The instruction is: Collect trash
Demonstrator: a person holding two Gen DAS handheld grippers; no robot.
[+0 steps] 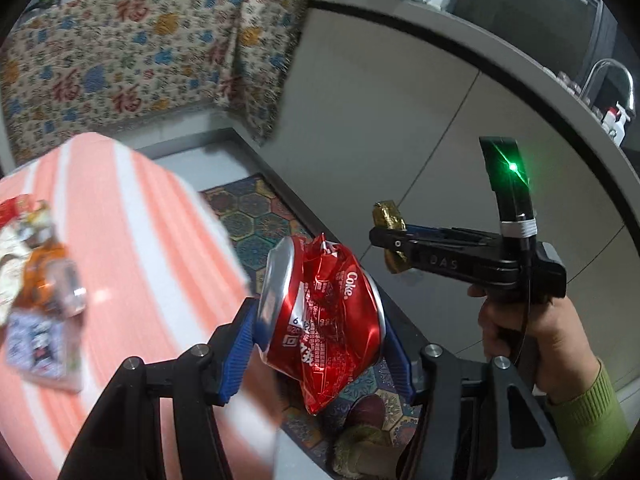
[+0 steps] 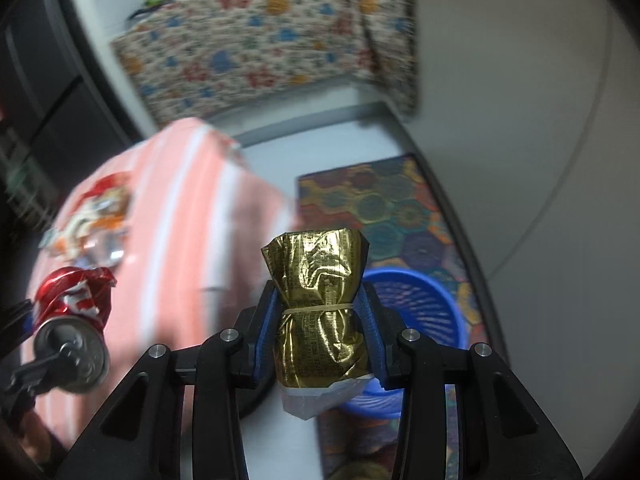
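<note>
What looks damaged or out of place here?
The red can in the left gripper is crushed and crumpled. The gold packet in the right gripper is creased, cinched by a rubber band. More wrappers lie strewn on the striped table.

White "Coke" wordmark reads on the crushed red can (image 1: 324, 320); smaller print beneath it is illegible. Red "福" characters repeat across the floral cloth (image 1: 120, 52) at far left. Fine print on the gold foil packet (image 2: 318, 312) cannot be read.
</note>
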